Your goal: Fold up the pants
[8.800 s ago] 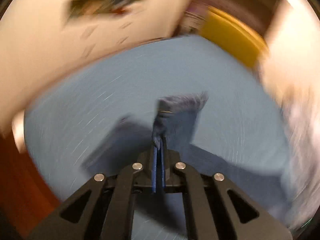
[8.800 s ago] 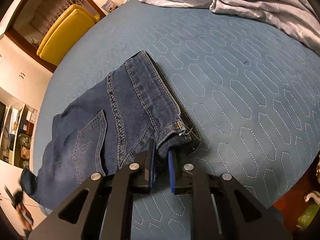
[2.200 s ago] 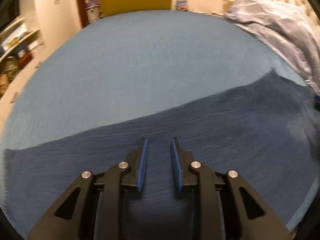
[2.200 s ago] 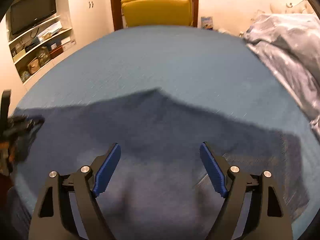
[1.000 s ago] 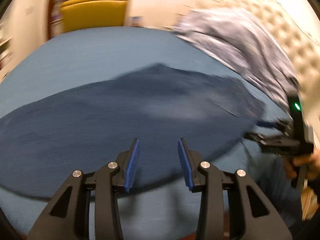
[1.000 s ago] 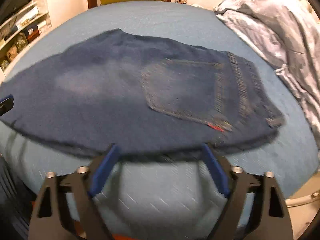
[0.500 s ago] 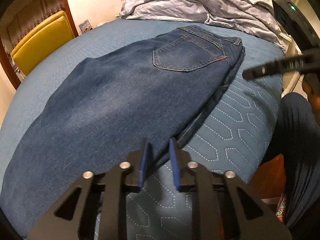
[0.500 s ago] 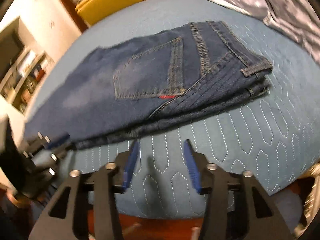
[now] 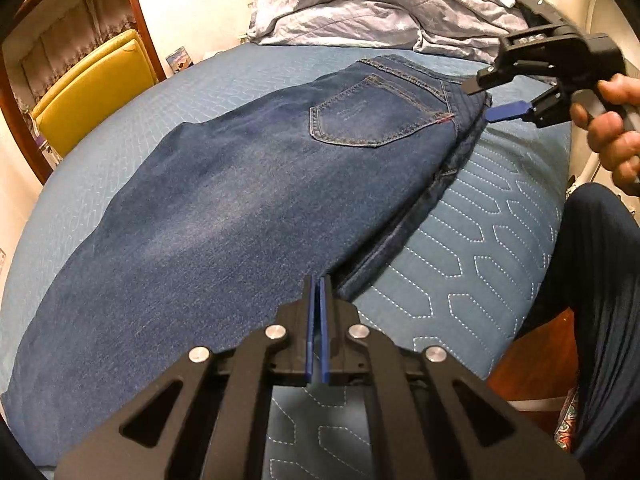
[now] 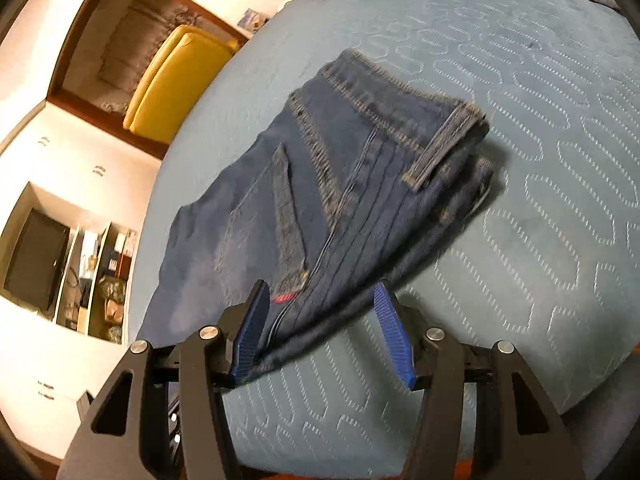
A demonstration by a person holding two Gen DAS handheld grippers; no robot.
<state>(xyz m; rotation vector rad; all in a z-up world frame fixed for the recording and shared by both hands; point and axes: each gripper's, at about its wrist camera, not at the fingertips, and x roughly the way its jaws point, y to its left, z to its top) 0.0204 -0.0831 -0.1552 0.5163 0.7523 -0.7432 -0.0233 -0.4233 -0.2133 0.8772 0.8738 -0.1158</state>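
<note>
Blue jeans [image 9: 248,200], folded lengthwise, lie along the bed's [image 9: 472,240] near edge. The left hand-held gripper [image 9: 317,292] is pinched closed on their near seam edge. The right hand-held gripper [image 10: 320,328] gapes open, straddling the waistband end, gripping nothing. Lifting one-sided could undo the fold.

A blue quilted bed [image 9: 472,240] fills most of both views. A rumpled grey blanket [image 9: 372,4] with pale stars lies at the top of the frame. A yellow chair [image 10: 176,84] stands at the upper left, in front of a wood-framed opening. Lower left in the right wrist view, a dark television [image 10: 36,260] sits beside cluttered shelves [image 10: 100,276].
</note>
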